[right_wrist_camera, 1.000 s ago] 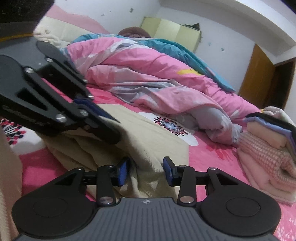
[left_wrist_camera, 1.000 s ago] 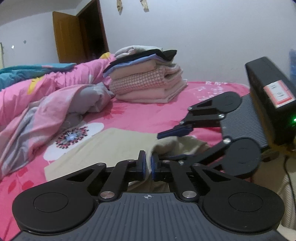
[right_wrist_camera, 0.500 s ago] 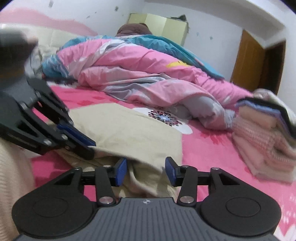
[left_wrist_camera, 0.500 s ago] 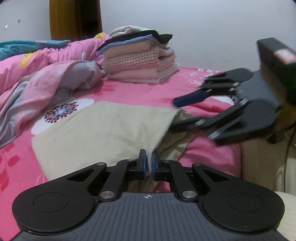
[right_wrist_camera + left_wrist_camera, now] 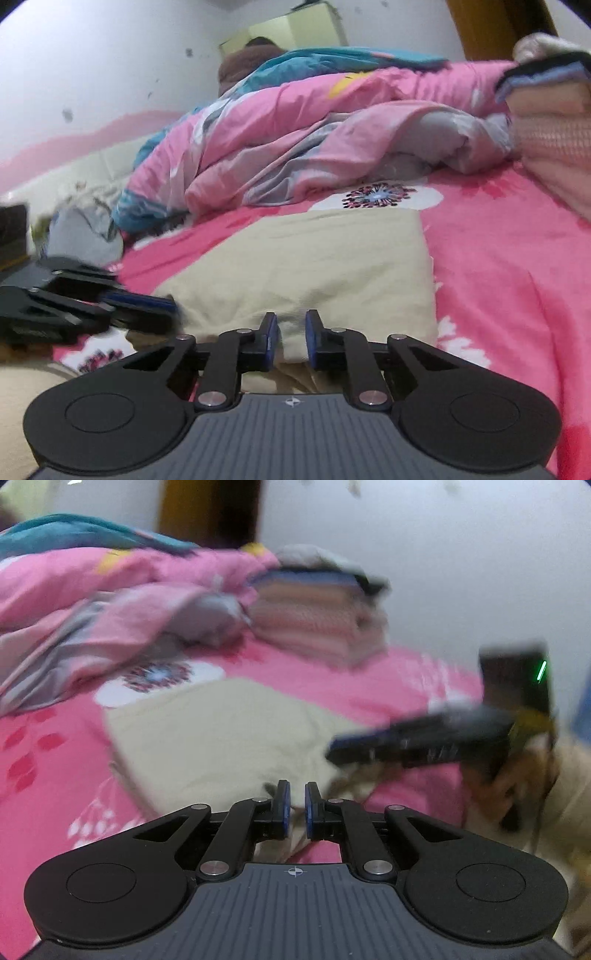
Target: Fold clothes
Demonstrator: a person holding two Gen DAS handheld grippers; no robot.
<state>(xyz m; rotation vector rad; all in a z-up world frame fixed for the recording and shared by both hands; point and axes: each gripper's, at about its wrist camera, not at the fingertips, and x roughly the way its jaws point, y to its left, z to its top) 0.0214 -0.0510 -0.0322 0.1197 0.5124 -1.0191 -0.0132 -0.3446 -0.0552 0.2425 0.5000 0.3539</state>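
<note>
- One bed with a pink flowered sheet (image 5: 498,280) filled both views.
- One rumpled pink, grey and teal quilt (image 5: 332,140) was heaped along the far side of the bed.
- One beige garment (image 5: 314,266), the piece being folded, lay flat on the sheet in the middle, its near edge bunched at the grippers.
- One stack of folded clothes (image 5: 317,624) stood beyond the garment, apart from it and beside the quilt; the layers were too blurred to count.
- Two grippers worked at the garment's near edge, side by side.
- The right gripper (image 5: 291,341) had just been closing, and its blue pads (image 5: 272,339) pinched a thick fold of the beige cloth.
- The left gripper (image 5: 295,814) was pressed nearly together on a thin edge of the same cloth.
</note>
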